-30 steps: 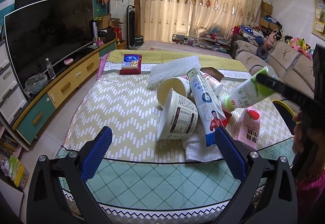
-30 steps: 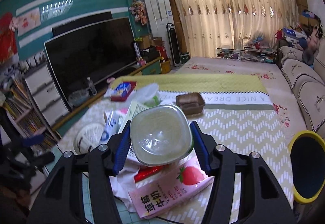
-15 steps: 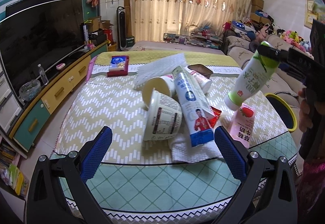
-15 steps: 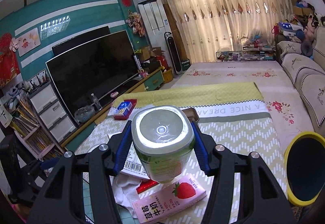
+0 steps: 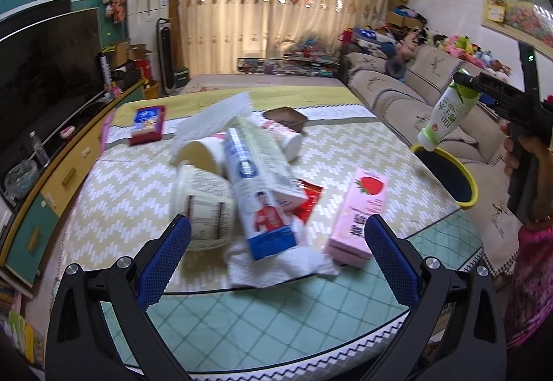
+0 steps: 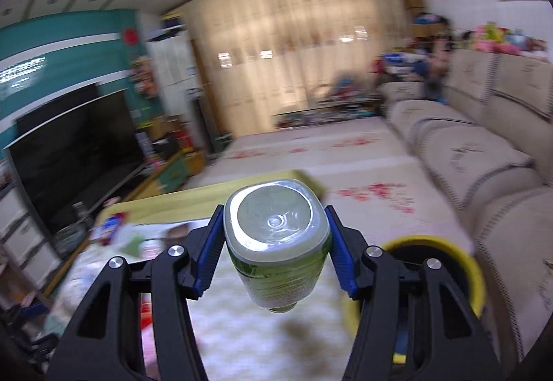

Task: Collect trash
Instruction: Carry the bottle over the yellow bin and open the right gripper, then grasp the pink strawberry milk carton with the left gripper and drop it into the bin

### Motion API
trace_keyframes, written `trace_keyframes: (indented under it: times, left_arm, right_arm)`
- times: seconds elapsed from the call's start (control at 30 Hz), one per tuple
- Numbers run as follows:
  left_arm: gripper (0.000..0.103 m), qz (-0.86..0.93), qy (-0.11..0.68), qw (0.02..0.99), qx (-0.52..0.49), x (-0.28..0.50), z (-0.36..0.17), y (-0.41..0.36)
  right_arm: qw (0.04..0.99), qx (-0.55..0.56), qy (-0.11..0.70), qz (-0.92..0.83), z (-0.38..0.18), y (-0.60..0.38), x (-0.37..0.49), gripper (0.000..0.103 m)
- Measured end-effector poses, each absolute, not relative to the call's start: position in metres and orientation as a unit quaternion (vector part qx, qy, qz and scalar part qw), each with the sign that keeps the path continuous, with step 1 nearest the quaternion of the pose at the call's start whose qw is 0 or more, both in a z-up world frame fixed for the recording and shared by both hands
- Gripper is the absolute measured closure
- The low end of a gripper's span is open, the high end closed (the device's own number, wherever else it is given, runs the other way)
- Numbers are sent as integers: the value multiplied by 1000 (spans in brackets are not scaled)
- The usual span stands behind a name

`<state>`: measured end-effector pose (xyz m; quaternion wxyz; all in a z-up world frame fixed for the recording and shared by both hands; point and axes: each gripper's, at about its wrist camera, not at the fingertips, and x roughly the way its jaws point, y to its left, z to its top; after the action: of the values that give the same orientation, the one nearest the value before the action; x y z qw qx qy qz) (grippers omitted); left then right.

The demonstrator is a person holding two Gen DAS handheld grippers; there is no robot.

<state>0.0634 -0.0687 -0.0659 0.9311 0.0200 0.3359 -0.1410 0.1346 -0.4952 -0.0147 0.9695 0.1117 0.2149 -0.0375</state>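
Gripping the green bottle (image 5: 447,114), printed "100", your right gripper (image 6: 275,247) holds it cap-down over the yellow bin (image 5: 470,188); your left gripper (image 5: 276,258), jaws wide and empty, faces the pink strawberry carton (image 5: 359,212)

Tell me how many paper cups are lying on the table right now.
2, both tipped over in the pile: one paper cup nearest the open left gripper, another cup just behind it, touching the blue milk carton. More may hide under the foam sheet.

Backlit curtains (image 5: 276,0); fisheye bending; right view perhaps motion-blurred.
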Motion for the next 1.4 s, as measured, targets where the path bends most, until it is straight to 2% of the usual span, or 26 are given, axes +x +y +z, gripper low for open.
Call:
trace_keyframes:
  times: [0.13,0.4,0.6,0.83,1.23,1.33,1.4]
  left_arm:
    - [4,-161,342,925,29,67,-69,-88]
    - [4,-191,355,914,45,79,-76,-119]
    - [4,-215,376,899,61,93,-91,-147]
    - [4,-238,396,883,81,112,-110,-172]
    - [5,-262,425,861,100,142,-134,-191]
    - [13,-267,434,855,101,148,-138,-194]
    - [26,-269,445,848,99,152,-142,-197]
  right_arm:
    - [957,106,243,-119,-48,-540,148,50]
    - [899,102,377,-199,-162,-596,196,49]
    - [872,101,426,-222,-201,-611,205,49]
    - [873,100,421,-226,-196,-619,205,49]
    - [894,115,382,-204,-159,-596,170,43]
    - [900,119,371,-195,-149,-590,161,42]
    - [902,121,366,-191,-144,-588,157,41]
